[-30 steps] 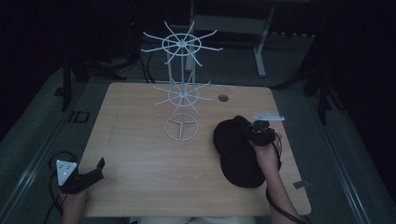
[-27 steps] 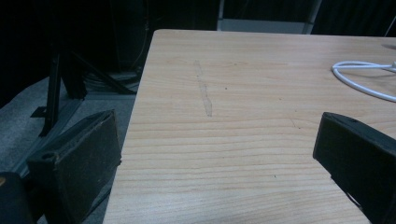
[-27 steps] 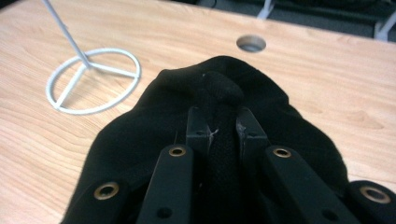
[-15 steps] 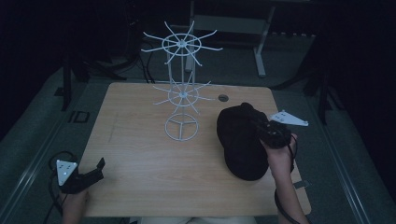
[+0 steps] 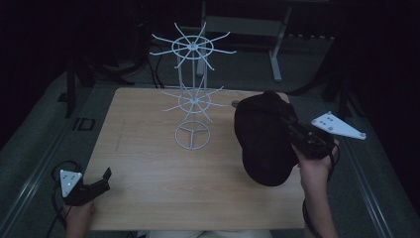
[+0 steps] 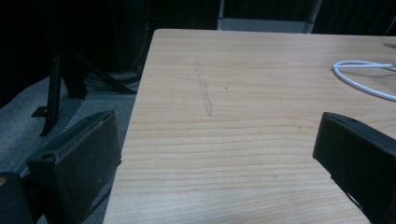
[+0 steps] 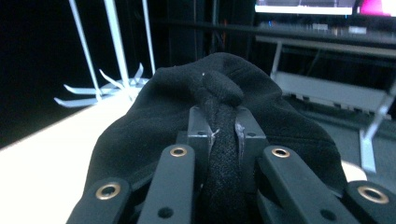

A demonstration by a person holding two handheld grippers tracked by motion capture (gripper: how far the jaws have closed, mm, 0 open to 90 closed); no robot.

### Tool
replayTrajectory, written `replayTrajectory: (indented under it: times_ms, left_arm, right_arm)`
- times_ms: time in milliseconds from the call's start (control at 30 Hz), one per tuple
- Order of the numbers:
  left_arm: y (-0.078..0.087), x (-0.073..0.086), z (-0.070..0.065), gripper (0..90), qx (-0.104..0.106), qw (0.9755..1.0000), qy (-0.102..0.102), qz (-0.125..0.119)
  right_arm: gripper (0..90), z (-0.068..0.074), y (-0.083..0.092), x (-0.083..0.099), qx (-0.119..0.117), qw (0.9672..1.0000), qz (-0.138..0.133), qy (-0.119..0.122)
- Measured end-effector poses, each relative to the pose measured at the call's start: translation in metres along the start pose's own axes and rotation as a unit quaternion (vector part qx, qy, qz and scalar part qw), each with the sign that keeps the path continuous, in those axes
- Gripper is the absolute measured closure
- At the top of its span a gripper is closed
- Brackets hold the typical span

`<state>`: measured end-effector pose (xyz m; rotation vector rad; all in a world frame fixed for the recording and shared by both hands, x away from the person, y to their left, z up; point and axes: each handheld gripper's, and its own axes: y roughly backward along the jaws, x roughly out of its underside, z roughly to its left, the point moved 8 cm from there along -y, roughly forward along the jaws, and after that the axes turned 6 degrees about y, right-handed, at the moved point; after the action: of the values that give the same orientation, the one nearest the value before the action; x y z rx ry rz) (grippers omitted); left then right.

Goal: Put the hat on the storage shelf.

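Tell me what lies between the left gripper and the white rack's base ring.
Bare tabletop lies between left gripper and base ring, per the high view.

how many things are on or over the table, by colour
black: 1, the cap, pinched in the right claw
white: 1, the wire rack, standing on the table
dark: 1, a small round thing behind the rack, too dim to identify
total: 3
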<state>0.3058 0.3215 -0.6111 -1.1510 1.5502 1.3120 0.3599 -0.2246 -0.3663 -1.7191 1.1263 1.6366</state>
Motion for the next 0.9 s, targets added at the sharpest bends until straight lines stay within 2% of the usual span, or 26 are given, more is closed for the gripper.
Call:
replayTrajectory:
  times_ms: [233, 400, 667, 800, 900]
  left_arm:
    - [0.0, 0.0, 0.0, 1.5, 0.0, 1.0, 0.0, 0.001]
    - [0.0, 0.0, 0.0, 1.4, 0.001, 1.0, 0.0, 0.001]
    - [0.0, 0.0, 0.0, 1.4, 0.002, 1.0, 0.0, 0.001]
    - [0.0, 0.0, 0.0, 1.4, 0.003, 1.0, -0.001, 0.002]
    - [0.0, 0.0, 0.0, 1.5, 0.003, 1.0, -0.001, 0.002]
  right_arm:
    - [80.2, 0.012, 0.019, -0.047, -0.012, 0.9986, -0.048, 0.021]
    - [80.2, 0.025, 0.024, -0.085, -0.022, 0.9958, -0.079, 0.041]
    - [80.2, 0.042, 0.019, -0.135, -0.027, 0.9913, -0.11, 0.067]
    - [80.2, 0.051, 0.012, -0.155, -0.039, 0.9889, -0.122, 0.076]
    - [80.2, 0.059, 0.003, -0.164, -0.052, 0.9884, -0.12, 0.077]
